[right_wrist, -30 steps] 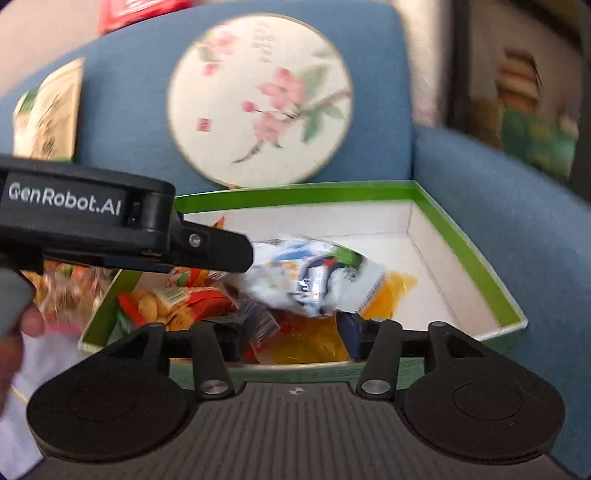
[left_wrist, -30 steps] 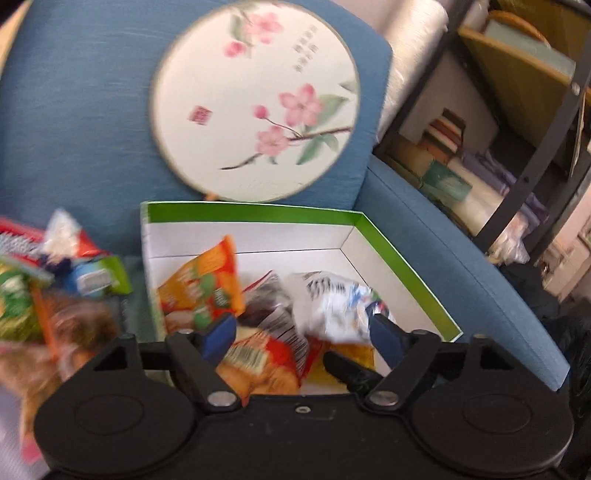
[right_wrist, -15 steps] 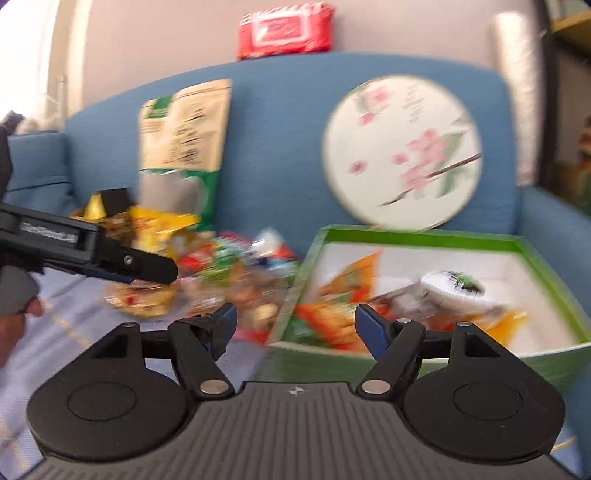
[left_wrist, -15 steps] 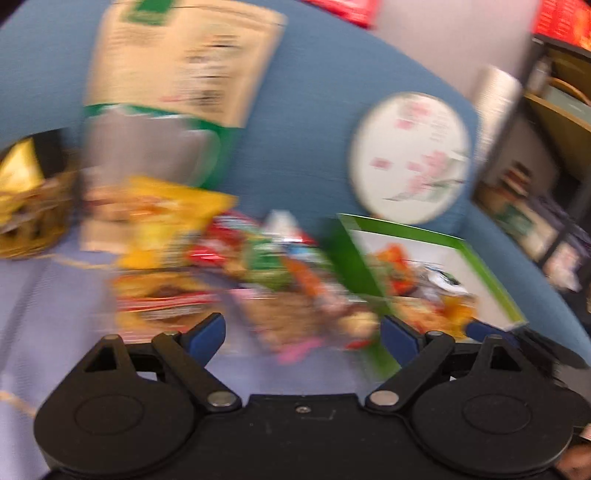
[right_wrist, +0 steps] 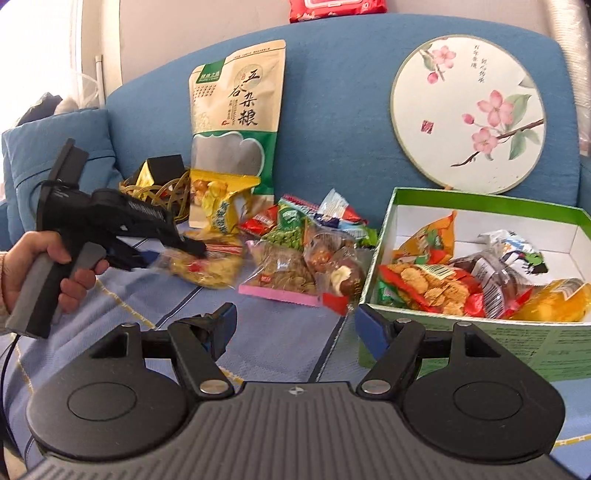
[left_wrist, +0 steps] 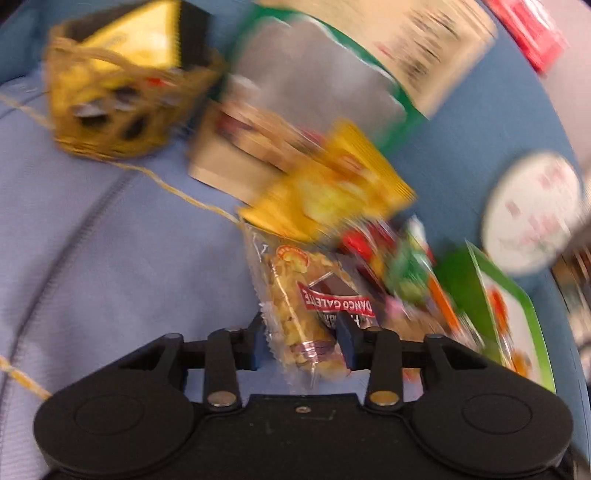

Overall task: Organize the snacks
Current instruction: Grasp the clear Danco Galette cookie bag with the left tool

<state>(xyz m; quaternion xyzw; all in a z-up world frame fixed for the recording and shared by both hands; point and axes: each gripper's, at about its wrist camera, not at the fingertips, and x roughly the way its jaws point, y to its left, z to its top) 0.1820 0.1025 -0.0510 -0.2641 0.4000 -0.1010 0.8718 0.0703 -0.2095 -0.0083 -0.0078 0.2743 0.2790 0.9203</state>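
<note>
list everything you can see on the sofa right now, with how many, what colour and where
Green box: one, green rim, white inside, on the seat at right; holds several snack packets.
Loose snack packets: a pile, mixed colours, on the seat left of the box.
Clear packet: one, yellow pieces, red label, between the left gripper's fingers.
Tall pouch: one, cream and green, leaning on the backrest.
Round fan: one, white with pink blossoms, against the backrest.
Red pack: one, atop the backrest.
Woven basket: one, golden, far left.
Left gripper: closing on the clear packet.
Right gripper: open, empty.
</note>
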